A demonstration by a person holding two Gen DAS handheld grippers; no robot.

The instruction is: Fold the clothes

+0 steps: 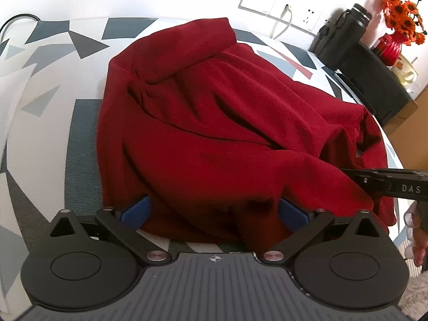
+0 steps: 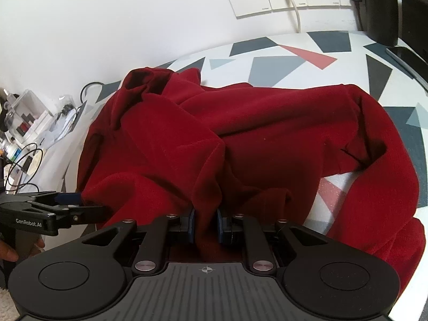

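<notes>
A table (image 1: 53, 85) covered in a white cloth printed with grey, dark blue-grey and red triangular shapes carries everything here. A crumpled dark red garment (image 1: 214, 133) lies spread across its middle, heaped in thick folds, with one rolled part toward the wall and a sleeve trailing toward the table's right edge. In the right wrist view a bare patch of the patterned cover shows through a gap between the garment's folds. At the far right corner a black rectangular case (image 1: 374, 80) sits on the table, with a black cylindrical bottle (image 1: 347, 32) on or just behind it. A black cable (image 2: 91, 88) curls near the left edge by the wall.
</notes>
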